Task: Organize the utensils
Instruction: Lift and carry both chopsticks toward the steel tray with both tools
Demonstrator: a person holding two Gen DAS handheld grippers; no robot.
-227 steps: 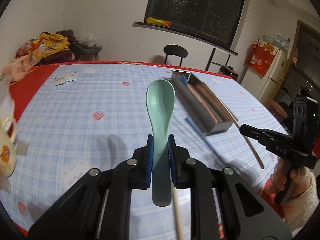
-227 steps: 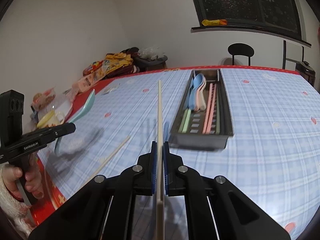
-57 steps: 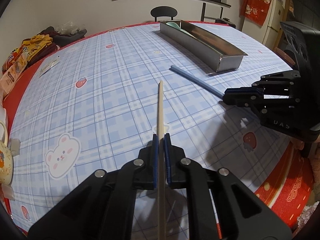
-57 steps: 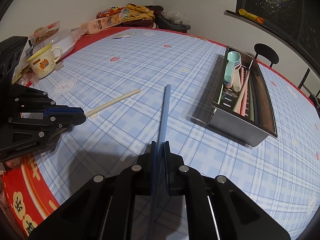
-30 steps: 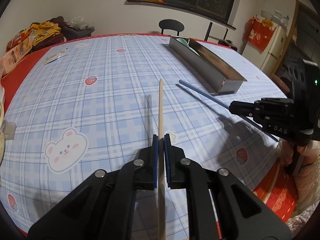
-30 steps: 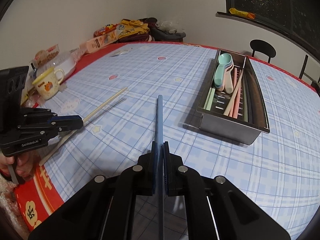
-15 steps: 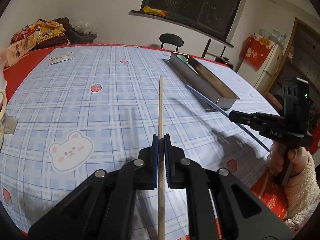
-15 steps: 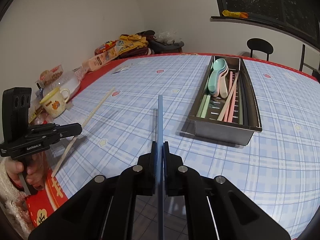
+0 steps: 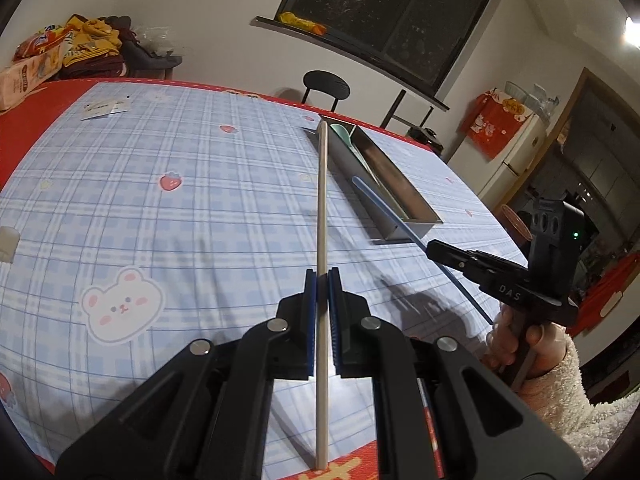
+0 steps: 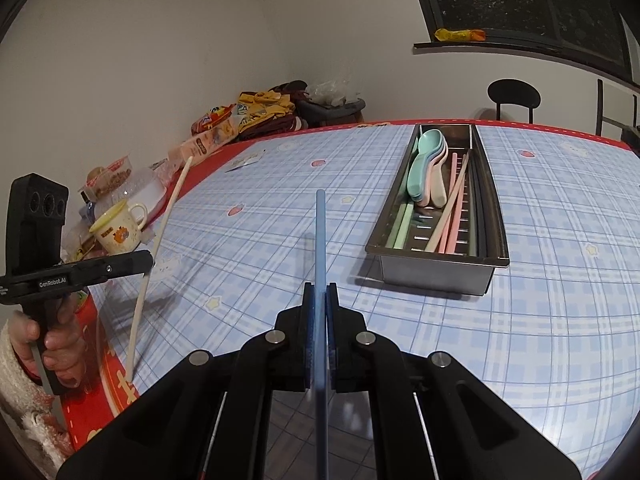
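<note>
In the left wrist view, the left gripper point(image 9: 322, 280) has its fingers clenched on a cream chopstick point(image 9: 322, 208), which points toward twelve o'clock, above the desk point(image 9: 192, 208). At two o'clock, the right gripper point(image 9: 434, 249) holds a blue chopstick point(image 9: 384, 208) near the steel tray point(image 9: 400, 200).

In the right wrist view, that tray, at one o'clock, already contains stacked spoons point(image 10: 428, 176) and several chopsticks point(image 10: 448, 216). Judging by this, only the two held chopsticks remain to be placed.
</note>
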